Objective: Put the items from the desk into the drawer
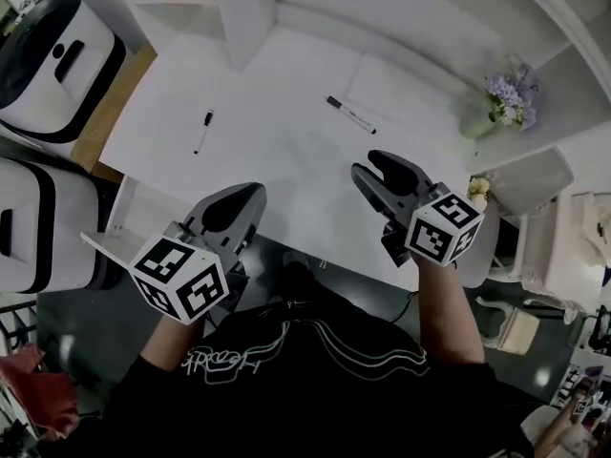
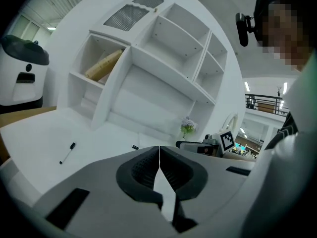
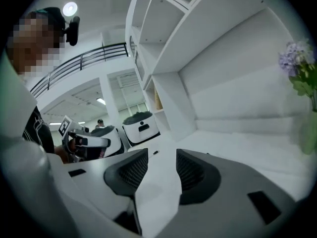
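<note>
I see an office-like lab hall: a white table [image 1: 277,132], shelves [image 2: 168,48] behind the table, white machines [image 1: 57,65] left of it, a railed balcony [image 3: 84,58] beyond.

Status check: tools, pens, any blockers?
Left tool shut, empty. Right tool open, empty. Pen and marker lie on desk, untouched. Path clear.
</note>
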A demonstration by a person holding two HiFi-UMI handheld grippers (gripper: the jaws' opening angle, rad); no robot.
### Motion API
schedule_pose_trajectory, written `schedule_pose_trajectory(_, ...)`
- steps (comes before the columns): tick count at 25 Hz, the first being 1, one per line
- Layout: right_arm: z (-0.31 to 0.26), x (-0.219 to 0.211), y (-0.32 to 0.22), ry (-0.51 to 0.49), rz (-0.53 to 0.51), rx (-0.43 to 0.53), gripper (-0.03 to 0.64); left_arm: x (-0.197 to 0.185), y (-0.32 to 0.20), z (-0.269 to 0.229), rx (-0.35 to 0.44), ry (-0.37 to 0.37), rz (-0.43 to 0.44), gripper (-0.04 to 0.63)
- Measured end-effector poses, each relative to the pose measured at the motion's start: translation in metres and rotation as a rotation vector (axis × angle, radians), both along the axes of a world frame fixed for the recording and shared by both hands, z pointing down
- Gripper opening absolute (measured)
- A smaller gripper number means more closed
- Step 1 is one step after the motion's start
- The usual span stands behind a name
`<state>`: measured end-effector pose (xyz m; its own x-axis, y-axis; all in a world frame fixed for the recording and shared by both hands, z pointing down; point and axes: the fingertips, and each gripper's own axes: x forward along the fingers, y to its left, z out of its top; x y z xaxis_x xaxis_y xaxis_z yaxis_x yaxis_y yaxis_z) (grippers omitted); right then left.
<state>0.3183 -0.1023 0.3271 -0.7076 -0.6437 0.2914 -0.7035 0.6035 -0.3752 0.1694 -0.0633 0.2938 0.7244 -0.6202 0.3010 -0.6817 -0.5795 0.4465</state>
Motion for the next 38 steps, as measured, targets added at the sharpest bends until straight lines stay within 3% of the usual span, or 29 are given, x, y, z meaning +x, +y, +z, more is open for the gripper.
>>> schedule_pose_trajectory(7,0.054,0.027,-0.083,0.171,-0.024,-0.012,0.183,0.002,-0.047,0.028,-0.055,-0.023,-0.044,0.022)
schedule_pose_trajectory(13,0.118,0.04,-0.132,0.436,-0.105,-0.013,0.198,0.002,-0.066,0.051,-0.107,-0.046,-0.069,0.022)
schedule_pose_trajectory(19,0.179,0.059,-0.162,0.562,-0.141,-0.085,0.198,0.002,-0.081,0.068,-0.138,-0.077,-0.09,0.021)
schedule_pose_trajectory(23,0.197,0.068,-0.173,0.594,-0.149,-0.112,0.195,0.005,-0.089,0.079,-0.148,-0.09,-0.099,0.021)
schedule_pose_trajectory(27,0.204,0.069,-0.175,0.628,-0.164,-0.111,0.145,0.007,-0.094,0.083,-0.152,-0.093,-0.105,0.021)
schedule_pose_trajectory(38,0.207,0.069,-0.172,0.571,-0.161,-0.145,0.091,0.009,-0.088,0.089,-0.162,-0.113,-0.131,0.022)
